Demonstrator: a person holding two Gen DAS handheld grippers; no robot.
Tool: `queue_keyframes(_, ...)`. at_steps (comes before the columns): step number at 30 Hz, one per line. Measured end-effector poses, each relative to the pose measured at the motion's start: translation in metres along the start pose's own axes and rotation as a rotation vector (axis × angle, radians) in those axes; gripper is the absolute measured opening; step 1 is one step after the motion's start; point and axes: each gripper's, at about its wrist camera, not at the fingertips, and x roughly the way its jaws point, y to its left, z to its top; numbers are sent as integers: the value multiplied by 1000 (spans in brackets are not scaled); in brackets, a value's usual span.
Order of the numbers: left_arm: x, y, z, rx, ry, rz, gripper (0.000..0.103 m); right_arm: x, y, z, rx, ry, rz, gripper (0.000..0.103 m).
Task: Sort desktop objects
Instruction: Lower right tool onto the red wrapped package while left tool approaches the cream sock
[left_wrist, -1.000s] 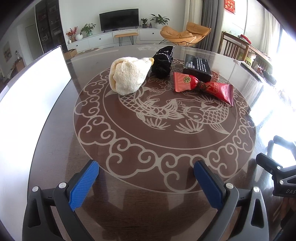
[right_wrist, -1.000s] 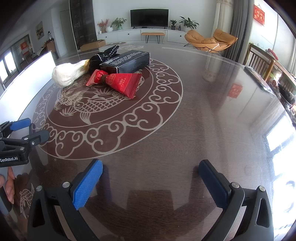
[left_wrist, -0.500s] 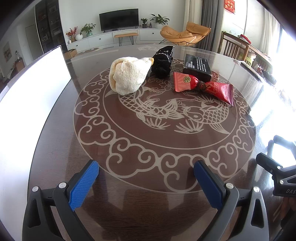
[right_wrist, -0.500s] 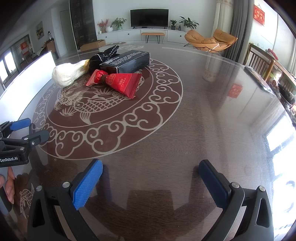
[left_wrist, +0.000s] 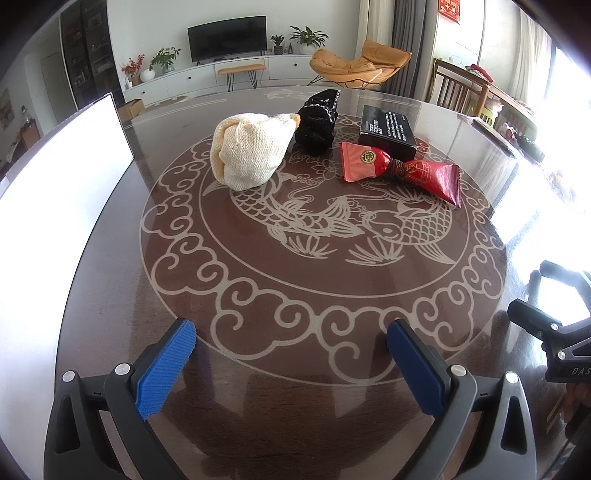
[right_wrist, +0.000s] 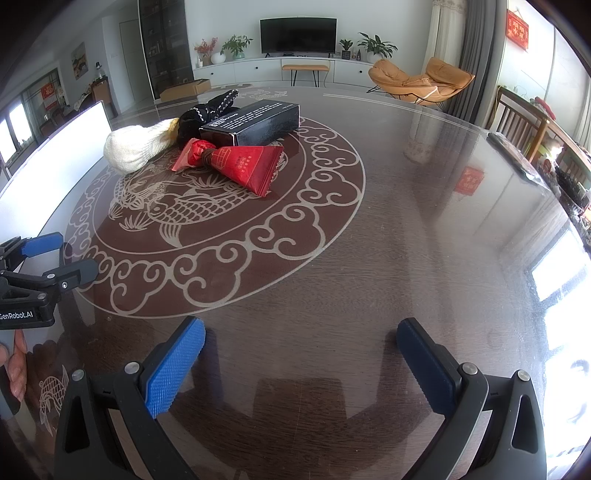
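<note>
On the round dark table (left_wrist: 110, 258) lie a cream knitted bundle (left_wrist: 249, 151), a black knitted bundle (left_wrist: 318, 120), a black box (left_wrist: 388, 129) and a red foil packet tied in the middle (left_wrist: 400, 171). The same cream bundle (right_wrist: 133, 147), black bundle (right_wrist: 207, 114), black box (right_wrist: 255, 123) and red packet (right_wrist: 236, 166) show in the right wrist view. My left gripper (left_wrist: 291, 343) is open near the table's front edge, well short of the objects. My right gripper (right_wrist: 301, 343) is open over bare table to the right of them.
A white board (left_wrist: 55, 206) stands along the table's left side. A dark flat item (right_wrist: 513, 155) lies near the table's far right edge. Chairs (right_wrist: 517, 122) stand beyond the right rim. A hand (right_wrist: 14, 369) holds the left gripper's grip.
</note>
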Motion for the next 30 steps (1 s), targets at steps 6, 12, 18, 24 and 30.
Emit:
queue_keyframes(6, 0, 0, 0, -3, -1, 0, 103, 18, -2, 55, -42, 19, 69, 103)
queue_keyframes(12, -1, 1, 0, -4, -2, 3, 103, 52, 44, 126, -267, 54, 53, 103)
queue_keyframes(18, -1, 1, 0, -4, -2, 3, 103, 85, 73, 138, -335, 144, 89, 99)
queue_keyframes(24, -1, 0, 0, -5, -2, 3, 103, 72, 58, 125, -234, 127, 185, 40)
queue_keyframes(30, -2, 1, 1, -5, -3, 6, 103, 33, 43, 71, -251, 77, 158, 28)
